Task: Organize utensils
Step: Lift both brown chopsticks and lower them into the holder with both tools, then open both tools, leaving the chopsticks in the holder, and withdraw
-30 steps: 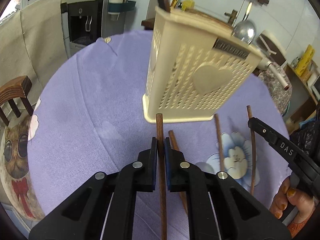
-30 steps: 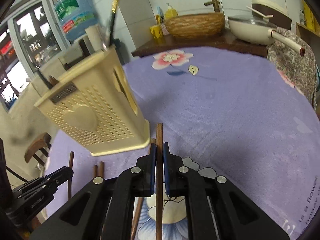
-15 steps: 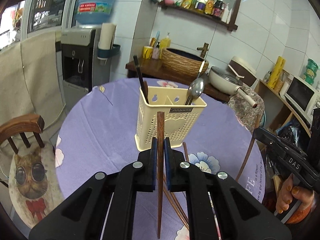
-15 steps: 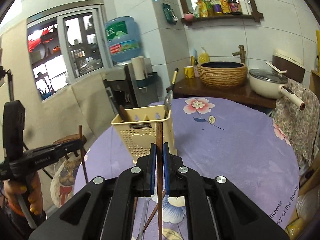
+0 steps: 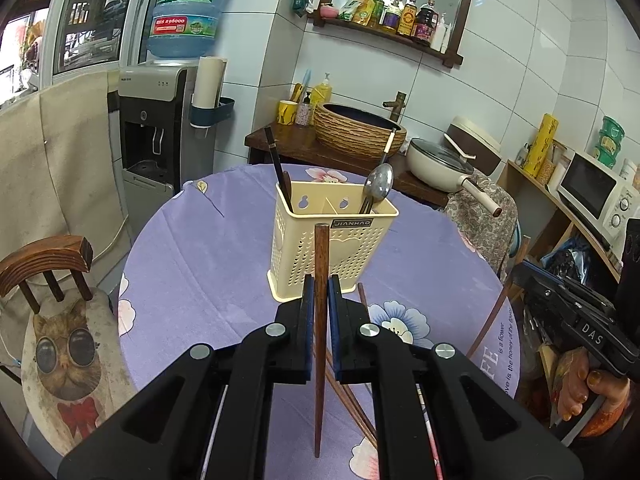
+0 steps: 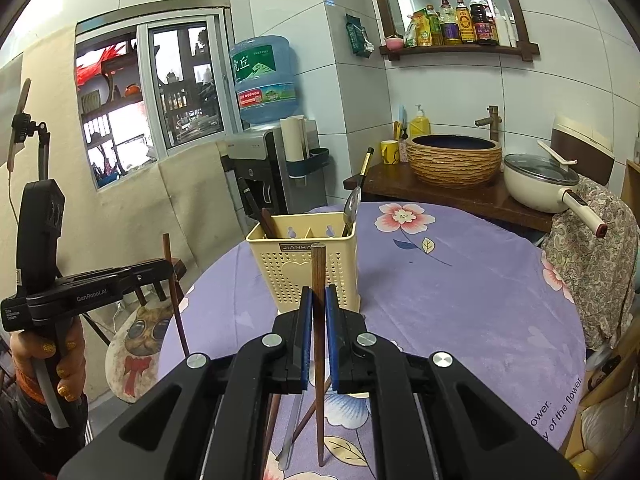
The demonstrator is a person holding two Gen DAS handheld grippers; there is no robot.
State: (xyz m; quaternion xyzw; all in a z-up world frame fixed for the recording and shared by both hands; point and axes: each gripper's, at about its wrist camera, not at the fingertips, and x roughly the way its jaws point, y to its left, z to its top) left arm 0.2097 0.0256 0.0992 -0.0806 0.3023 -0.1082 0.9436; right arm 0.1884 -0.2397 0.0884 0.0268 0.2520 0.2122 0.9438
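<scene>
the cream utensil holder stands mid-frame on the purple tablecloth, a spoon in its right compartment. the left gripper is clamped on one brown chopstick; the right gripper pinches another chopstick. only the left view shows the microwave at right; only the right view shows the window at upper left.

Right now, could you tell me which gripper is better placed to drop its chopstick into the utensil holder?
Neither clearly: left gripper and right gripper each clamp a chopstick, facing the utensil holder.
</scene>
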